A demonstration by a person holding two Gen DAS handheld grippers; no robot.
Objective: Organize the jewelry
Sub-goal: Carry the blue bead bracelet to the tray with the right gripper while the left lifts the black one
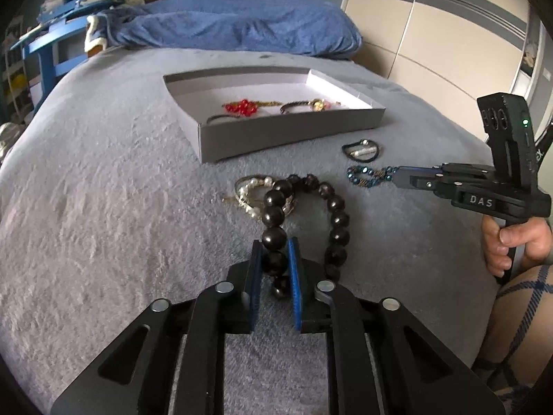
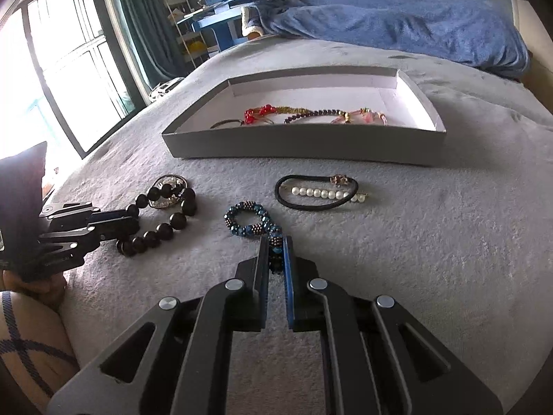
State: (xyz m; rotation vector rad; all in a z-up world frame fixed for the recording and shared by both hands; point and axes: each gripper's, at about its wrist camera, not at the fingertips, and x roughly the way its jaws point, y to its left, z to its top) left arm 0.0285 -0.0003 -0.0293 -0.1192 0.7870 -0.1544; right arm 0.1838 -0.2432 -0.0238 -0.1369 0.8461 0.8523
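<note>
My left gripper [image 1: 274, 247] is shut on a black bead bracelet [image 1: 337, 221] that lies on the grey bedspread; it also shows in the right wrist view [image 2: 162, 230]. My right gripper [image 2: 275, 242] is shut on a blue bead bracelet [image 2: 247, 219], also seen in the left wrist view [image 1: 368, 175]. A grey box [image 2: 300, 141] beyond them holds a red bead piece [image 2: 257, 113] and other bracelets. A pearl bracelet [image 1: 250, 192] lies partly under the black beads. A black hair tie with pearls [image 2: 318, 193] lies in front of the box.
A blue blanket [image 2: 397, 24] lies at the head of the bed. A blue desk with books [image 2: 224, 10] stands behind. A window [image 2: 62, 62] is at the left. A wardrobe [image 1: 432, 34] is at the right. The person's leg [image 2: 31, 346] is by the bed edge.
</note>
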